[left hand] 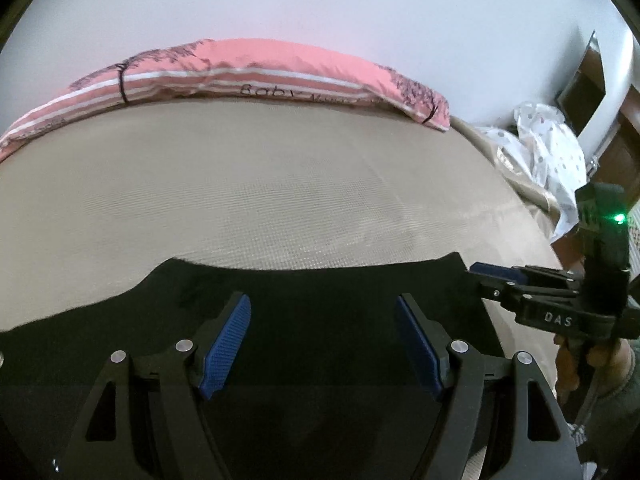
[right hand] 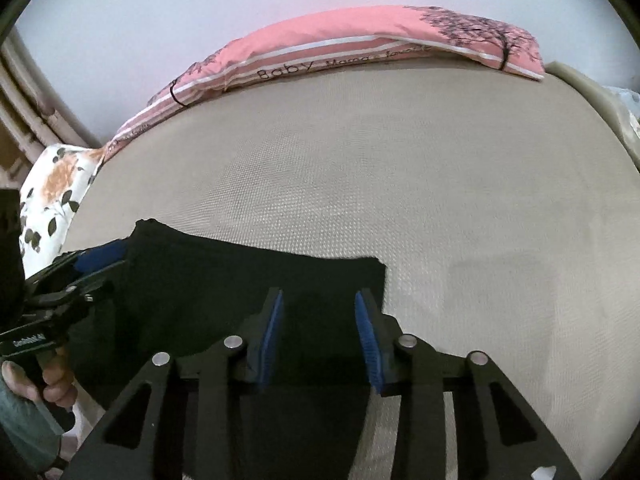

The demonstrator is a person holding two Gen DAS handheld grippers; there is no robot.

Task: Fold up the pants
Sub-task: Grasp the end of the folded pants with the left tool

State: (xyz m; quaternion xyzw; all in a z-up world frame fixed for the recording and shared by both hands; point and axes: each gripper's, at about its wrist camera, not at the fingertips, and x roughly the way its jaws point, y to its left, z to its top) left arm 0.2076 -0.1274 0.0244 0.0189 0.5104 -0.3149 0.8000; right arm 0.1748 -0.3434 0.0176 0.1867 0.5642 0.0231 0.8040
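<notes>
Both tools have their blue pads spread apart and hold nothing.

From the left wrist camera, the left gripper hangs just over the black pants, with dark cloth showing between its pads. The pants lie flat on the near part of the tan bed. Their far edge runs almost straight across, and one corner sticks out at the right. The right gripper comes in from the right side, right beside that corner. Its fingers look close together from here, so this view alone cannot tell how wide it is. A pink pillow lies along the far edge of the bed, by the wall.

From the right wrist camera, the right gripper is spread wide over the right end of the pants. The left gripper sits at the left end, near a flowery pillow.

The pants look like a short, neat, flat block, so it seems some folding is done. I think one more fold may be left, or just a little smoothing. I cannot count the layers, because the cloth is too dark.
</notes>
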